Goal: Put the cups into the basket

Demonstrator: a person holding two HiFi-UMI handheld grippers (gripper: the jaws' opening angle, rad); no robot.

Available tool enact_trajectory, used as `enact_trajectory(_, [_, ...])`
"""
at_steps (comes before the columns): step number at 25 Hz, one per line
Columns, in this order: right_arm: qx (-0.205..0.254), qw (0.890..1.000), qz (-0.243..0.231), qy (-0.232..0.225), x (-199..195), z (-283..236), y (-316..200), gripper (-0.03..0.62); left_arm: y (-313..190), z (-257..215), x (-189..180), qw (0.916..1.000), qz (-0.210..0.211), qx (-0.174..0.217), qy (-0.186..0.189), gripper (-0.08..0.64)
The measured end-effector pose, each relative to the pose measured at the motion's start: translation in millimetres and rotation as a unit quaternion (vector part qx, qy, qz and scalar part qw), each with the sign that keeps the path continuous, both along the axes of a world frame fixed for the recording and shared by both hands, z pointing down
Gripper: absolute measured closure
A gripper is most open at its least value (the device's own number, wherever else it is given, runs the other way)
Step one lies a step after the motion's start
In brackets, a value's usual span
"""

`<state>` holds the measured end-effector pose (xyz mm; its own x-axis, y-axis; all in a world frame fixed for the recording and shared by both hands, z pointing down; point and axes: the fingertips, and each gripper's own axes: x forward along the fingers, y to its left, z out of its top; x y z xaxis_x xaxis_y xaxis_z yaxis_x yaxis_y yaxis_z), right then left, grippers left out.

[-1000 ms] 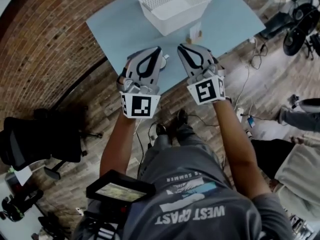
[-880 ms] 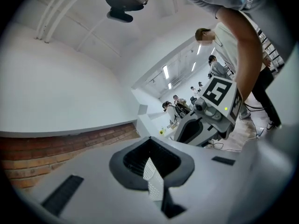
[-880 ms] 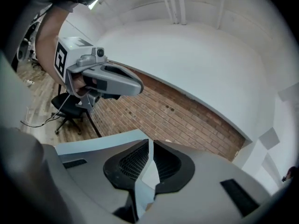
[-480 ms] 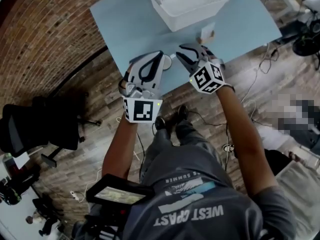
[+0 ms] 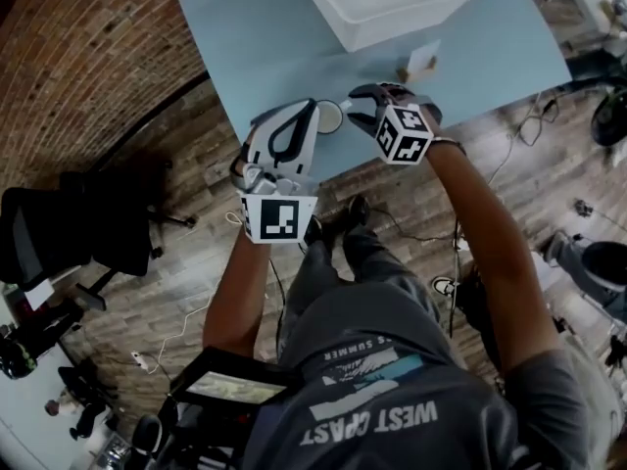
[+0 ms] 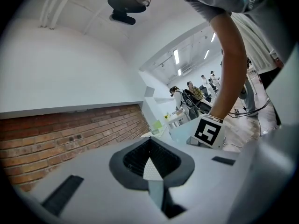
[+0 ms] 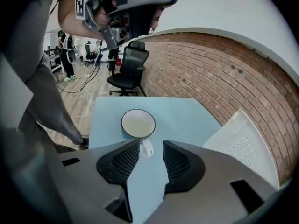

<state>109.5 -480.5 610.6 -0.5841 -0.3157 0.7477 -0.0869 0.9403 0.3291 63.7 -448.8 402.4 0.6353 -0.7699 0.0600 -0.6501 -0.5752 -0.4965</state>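
A white enamel cup (image 5: 329, 116) with a dark rim stands near the front edge of the light blue table (image 5: 265, 37). In the right gripper view the cup (image 7: 138, 124) lies just ahead of my right gripper (image 7: 151, 143), its handle (image 7: 146, 148) pointing back into the gap between the tips. The jaws are opening and the pads touch nothing. In the head view my right gripper (image 5: 357, 112) is turned left towards the cup. My left gripper (image 5: 294, 130) hovers shut beside the cup's left. The white basket (image 5: 392, 3) stands at the far side.
A small card on a wooden block (image 5: 419, 62) stands on the table in front of the basket. The basket wall (image 7: 240, 143) shows at the right of the right gripper view. An office chair (image 7: 128, 66) stands beyond the table. Cables lie on the wooden floor (image 5: 509, 125).
My right gripper has turned left and closed in on the cup, and its jaws have spread apart. The left gripper has held its place, still shut.
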Motion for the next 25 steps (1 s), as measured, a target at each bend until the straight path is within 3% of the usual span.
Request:
enact_trajectory(12, [-0.039,0.992,-0.093,0.072,-11,53,-5,0.443,-7,22,-16,0.9992,-0.03,-0.025,-0.006,0.56])
enact_trajectory(21, [-0.05,0.988,-0.124,0.079,-18,69,-5,0.448,-3,35,-22,0.9981,-0.043,-0.042,-0.009,0.56])
enact_trajectory(23, [-0.046,0.988,-0.128,0.073,-21,67,-7,0.514,-3,37,-24,0.998,-0.045,-0.043,-0.009,0.56])
enact_trajectory(25, [-0.049,0.989,-0.124,0.067,-21,67,-8,0.518,-4,38,-26,0.9979,-0.046,-0.045,-0.009,0.56])
